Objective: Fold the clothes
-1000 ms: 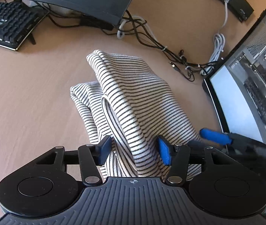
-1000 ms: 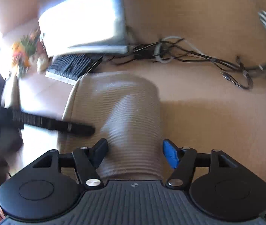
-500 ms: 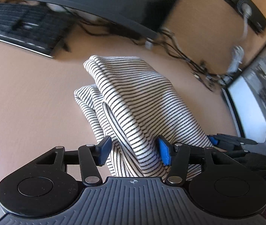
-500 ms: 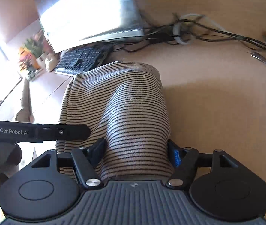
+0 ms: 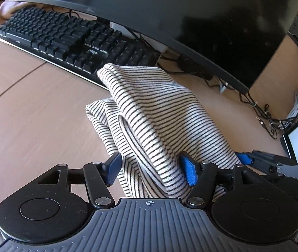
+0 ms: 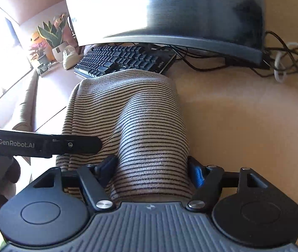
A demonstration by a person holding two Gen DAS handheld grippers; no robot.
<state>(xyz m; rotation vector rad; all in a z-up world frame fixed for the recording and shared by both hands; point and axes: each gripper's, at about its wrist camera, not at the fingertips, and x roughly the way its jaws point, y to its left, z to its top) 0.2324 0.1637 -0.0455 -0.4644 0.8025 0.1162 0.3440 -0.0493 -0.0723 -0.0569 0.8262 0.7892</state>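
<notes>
While the striped garment [image 5: 161, 126] lies bunched in front of the black keyboard [image 5: 75, 44], it is clamped by the right gripper [image 6: 152, 169]; the left gripper's [image 5: 151, 168] jaws, just widened, are spread around its fold.

We cannot see where the striped garment [image 5: 161, 124] ends — its near edge runs under the left gripper [image 5: 151, 171] body, and in the right wrist view under the right gripper [image 6: 152, 173]. The monitor [image 5: 170, 16] is cut off by the top edge, its stand hidden behind the keyboard [image 5: 75, 44]. The screen's left half is washed out by glare.
</notes>
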